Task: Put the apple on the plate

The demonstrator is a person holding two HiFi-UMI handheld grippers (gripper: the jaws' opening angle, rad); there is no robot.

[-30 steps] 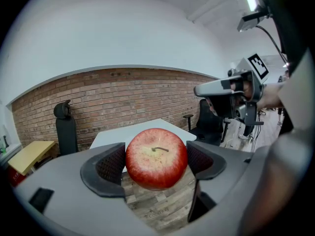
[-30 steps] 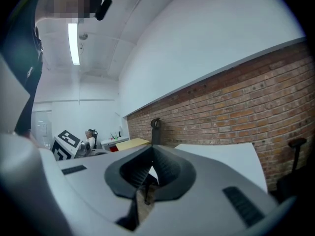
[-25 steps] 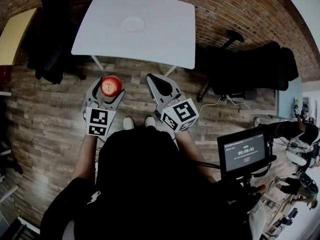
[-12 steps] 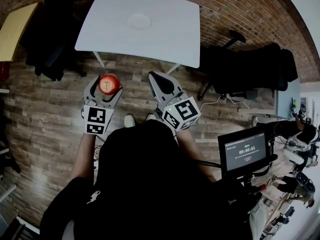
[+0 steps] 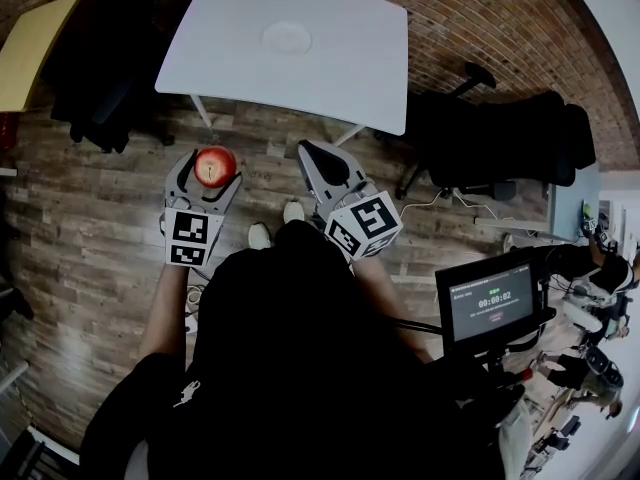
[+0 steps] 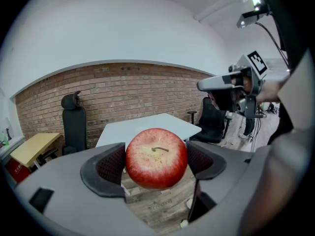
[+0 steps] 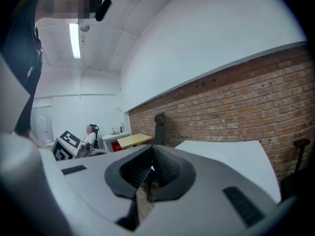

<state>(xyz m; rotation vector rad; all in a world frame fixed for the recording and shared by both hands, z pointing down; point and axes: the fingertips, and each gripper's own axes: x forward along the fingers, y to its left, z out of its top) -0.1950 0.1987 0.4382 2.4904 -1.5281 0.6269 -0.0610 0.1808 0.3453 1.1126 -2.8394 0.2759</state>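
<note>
A red apple (image 5: 214,166) (image 6: 156,157) sits clamped between the jaws of my left gripper (image 5: 207,171) (image 6: 156,162), stem up, held over the wooden floor short of the table. The white plate (image 5: 286,37) lies near the far middle of the white table (image 5: 350,78), well ahead of both grippers. In the left gripper view the table (image 6: 142,127) shows beyond the apple; the plate is hard to make out there. My right gripper (image 5: 322,164) (image 7: 150,170) is shut with nothing in it, level with the left one and to its right.
Black office chairs stand at the left (image 5: 105,78) and right (image 5: 500,143) of the table. A yellow desk (image 5: 30,53) is at far left. A brick wall (image 6: 128,97) runs behind the table. A monitor (image 5: 490,303) glows at lower right.
The table has drawn slightly nearer and shifted right in the head view. The left gripper, still holding the apple, has edged up and left. The right gripper holds its pose.
</note>
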